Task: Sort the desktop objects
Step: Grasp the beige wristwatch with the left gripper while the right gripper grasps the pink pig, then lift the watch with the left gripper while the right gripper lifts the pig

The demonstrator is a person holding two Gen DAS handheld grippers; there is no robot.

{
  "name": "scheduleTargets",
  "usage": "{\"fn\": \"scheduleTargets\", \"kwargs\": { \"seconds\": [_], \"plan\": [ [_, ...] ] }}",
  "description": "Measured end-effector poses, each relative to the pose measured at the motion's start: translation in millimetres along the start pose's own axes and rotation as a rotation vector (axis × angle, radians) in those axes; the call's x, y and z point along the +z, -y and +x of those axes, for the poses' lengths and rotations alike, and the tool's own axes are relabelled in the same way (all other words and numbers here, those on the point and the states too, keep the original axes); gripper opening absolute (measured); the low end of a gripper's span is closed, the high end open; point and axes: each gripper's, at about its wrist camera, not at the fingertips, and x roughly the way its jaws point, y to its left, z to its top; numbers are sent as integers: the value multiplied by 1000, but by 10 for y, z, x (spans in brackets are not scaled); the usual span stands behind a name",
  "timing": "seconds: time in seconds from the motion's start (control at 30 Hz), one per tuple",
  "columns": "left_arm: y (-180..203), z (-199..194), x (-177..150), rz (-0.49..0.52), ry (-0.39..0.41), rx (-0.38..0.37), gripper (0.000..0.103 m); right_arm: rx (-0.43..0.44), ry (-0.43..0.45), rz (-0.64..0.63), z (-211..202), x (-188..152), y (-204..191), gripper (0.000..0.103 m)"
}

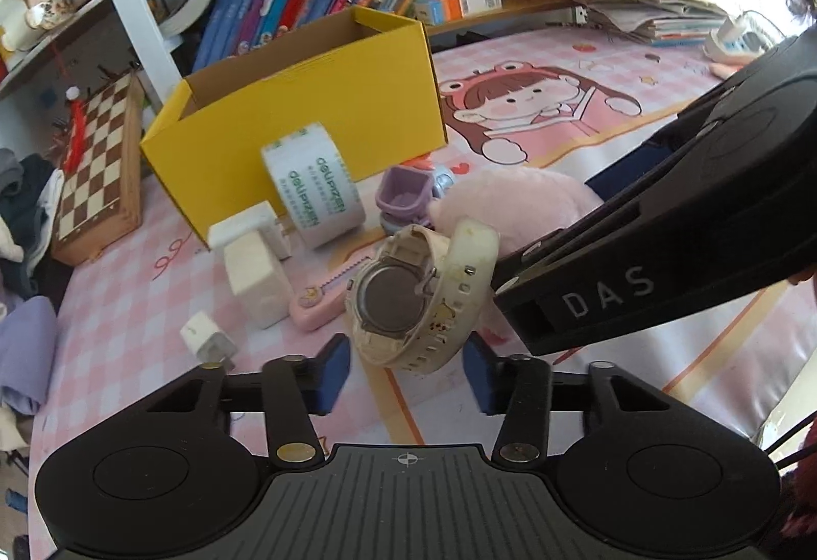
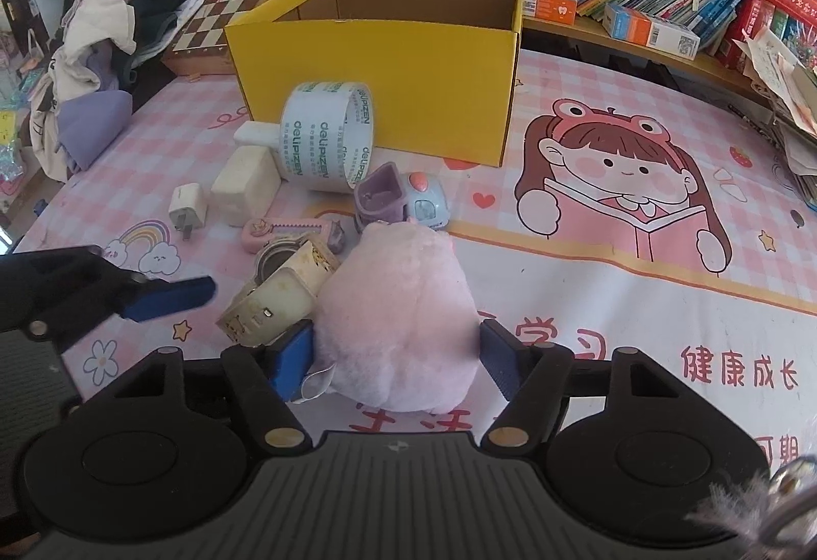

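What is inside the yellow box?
In the right wrist view the yellow box is open-topped and only bare brown inner walls show. Its front wall hides the floor, so any contents cannot be seen.

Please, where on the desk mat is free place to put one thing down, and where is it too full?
Free: the desk mat right of the yellow box and the pink plush toy, over the cartoon girl print. The box looks empty as far as visible. Crowded: before the box, where tape roll, chargers, watch and toy car cluster closely.
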Motion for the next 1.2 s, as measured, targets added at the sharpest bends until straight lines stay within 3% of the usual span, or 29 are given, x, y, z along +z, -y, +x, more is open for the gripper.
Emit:
{"fn": "scheduleTargets", "kwargs": {
  "seconds": [0.3,0.4,0.67,1.2],
  "plan": [
    [-91,-30,41,-45,20,9,19,13,-22,22,62,13,62,75],
    [-168,-65,28,-86,17,0,19,19,-25,36,79,17,70,75],
    [-261,-171,3,-127,33,8,18,33,-31,35,59,36,10,61],
    [-447,-365,-34,-202,80,11,14,4,19,95,-144,0,-4,59]
  ]
}}
